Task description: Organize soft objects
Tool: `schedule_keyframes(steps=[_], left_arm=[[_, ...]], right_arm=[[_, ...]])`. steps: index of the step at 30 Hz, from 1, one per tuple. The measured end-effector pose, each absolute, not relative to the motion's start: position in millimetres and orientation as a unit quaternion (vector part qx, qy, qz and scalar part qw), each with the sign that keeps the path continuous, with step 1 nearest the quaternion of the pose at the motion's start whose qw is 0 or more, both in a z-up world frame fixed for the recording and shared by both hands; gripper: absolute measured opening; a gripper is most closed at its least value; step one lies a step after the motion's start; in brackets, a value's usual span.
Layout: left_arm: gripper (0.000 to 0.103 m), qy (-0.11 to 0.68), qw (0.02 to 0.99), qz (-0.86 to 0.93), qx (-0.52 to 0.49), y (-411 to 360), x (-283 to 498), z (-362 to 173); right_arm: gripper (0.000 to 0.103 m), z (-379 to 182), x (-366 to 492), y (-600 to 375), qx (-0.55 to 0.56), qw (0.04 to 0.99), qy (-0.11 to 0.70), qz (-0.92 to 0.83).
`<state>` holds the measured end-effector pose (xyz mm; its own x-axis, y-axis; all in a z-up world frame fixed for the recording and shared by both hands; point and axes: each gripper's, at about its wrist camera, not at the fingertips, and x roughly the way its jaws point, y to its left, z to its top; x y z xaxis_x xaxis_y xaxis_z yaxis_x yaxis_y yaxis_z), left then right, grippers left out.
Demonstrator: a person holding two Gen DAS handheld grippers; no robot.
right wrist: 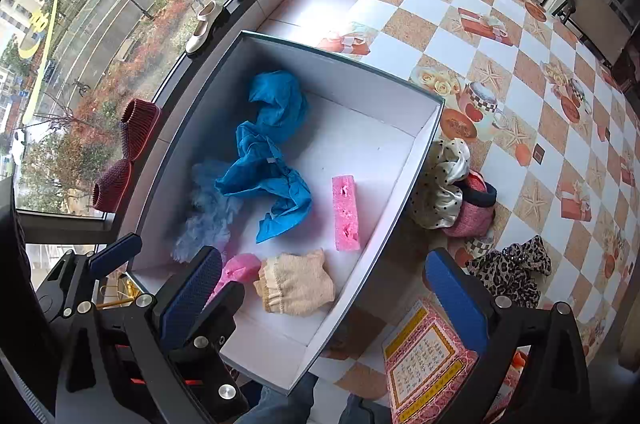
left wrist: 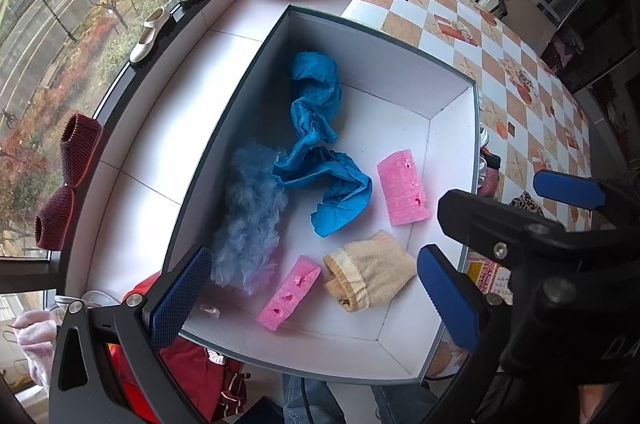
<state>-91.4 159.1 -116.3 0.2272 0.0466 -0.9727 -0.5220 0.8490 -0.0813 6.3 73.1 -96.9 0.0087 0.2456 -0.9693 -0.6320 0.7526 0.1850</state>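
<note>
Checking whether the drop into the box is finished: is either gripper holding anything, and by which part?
Nothing is held. The left gripper and right gripper both stand open and empty above the box.

The right gripper (right wrist: 324, 298) hangs at the bottom of the frame, jaws spread wide with nothing between them. Under it sits a white box (right wrist: 424, 139) holding a crumpled blue cloth (right wrist: 272, 159), a fluffy grey-blue piece (right wrist: 208, 216), an upright pink sponge (right wrist: 346, 214) and a beige sock (right wrist: 298, 284). To the right on the checked tablecloth (right wrist: 532, 71) lie a polka-dot scrunchie (right wrist: 444, 179) and a leopard-print scrunchie (right wrist: 512, 270). The left gripper (right wrist: 160, 264) shows at lower left
</note>
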Motion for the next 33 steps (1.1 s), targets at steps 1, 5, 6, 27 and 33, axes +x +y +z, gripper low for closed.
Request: schedule_keyframes(steps=[1,5,6,27,33], left_arm=[[0.103,0.592,0.757,0.188,-0.201,159,-92,-115],[0.103,0.595,0.755,0.188,-0.201,160,-94,-114],[0.103,0.596,0.755,0.188,-0.201,159,-95,-113],[0.103,0.600,0.758,0.182,-0.180,146,-111,-100],[0.103,0.596,0.761,0.184,-0.180,146,-119,-94]], right_arm=[[0.103,-96,6,73,-0.153,0.694,0.629,0.316],[0.103,-94,5,70,-0.141,0.692,0.635,0.313],[0.103,-93,5,69,-0.139,0.691,0.636,0.313],[0.103,-74,-13,64,-0.146,0.700,0.628,0.307],[0.103,-68,-18,64,-0.147,0.701,0.626,0.308]])
